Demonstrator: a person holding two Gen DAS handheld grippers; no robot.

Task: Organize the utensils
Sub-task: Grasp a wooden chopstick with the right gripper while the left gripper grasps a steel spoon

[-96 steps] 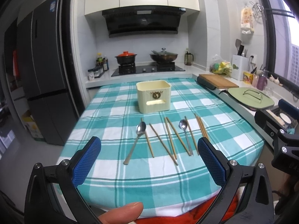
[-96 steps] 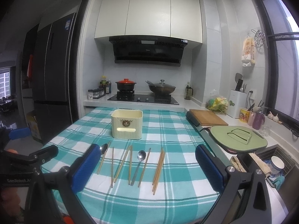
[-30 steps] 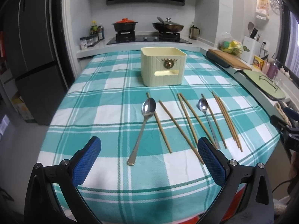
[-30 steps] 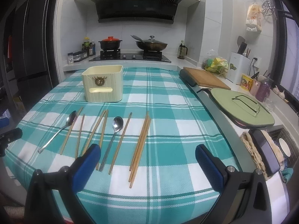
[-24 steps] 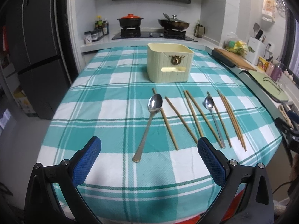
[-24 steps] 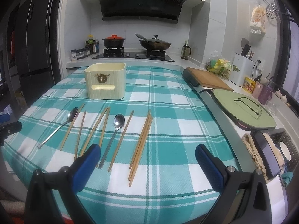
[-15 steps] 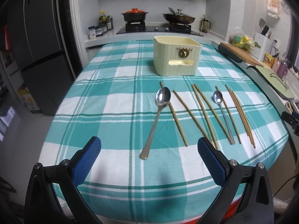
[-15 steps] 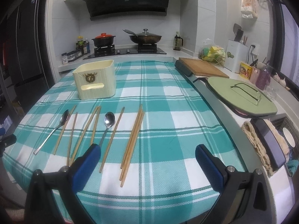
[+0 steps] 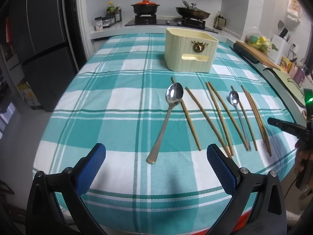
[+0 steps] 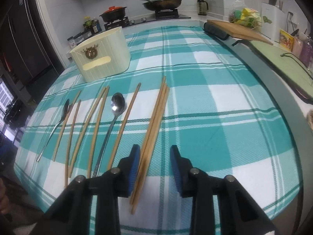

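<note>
A cream utensil box (image 9: 190,51) stands on the checked tablecloth (image 9: 121,101), also in the right wrist view (image 10: 101,58). In front of it lie a large spoon (image 9: 166,121), a small spoon (image 9: 237,113) and several wooden chopsticks (image 9: 219,115). My left gripper (image 9: 156,156) is open wide, low near the large spoon's handle end. My right gripper (image 10: 155,158) is partly closed, its fingers on either side of the rightmost chopstick bundle (image 10: 154,123), the left pad (image 10: 135,168) touching it. The small spoon (image 10: 113,121) lies just left.
A stove with a red-lidded pot (image 9: 145,6) and a wok (image 9: 192,13) is at the back. A cutting board (image 10: 238,31) and a green lid (image 10: 283,66) sit on the counter to the right. A fridge (image 9: 39,45) stands left.
My right gripper dropped to the table, narrowed and now straddles the rightmost chopsticks. My left gripper moved closer to the large spoon, still open.
</note>
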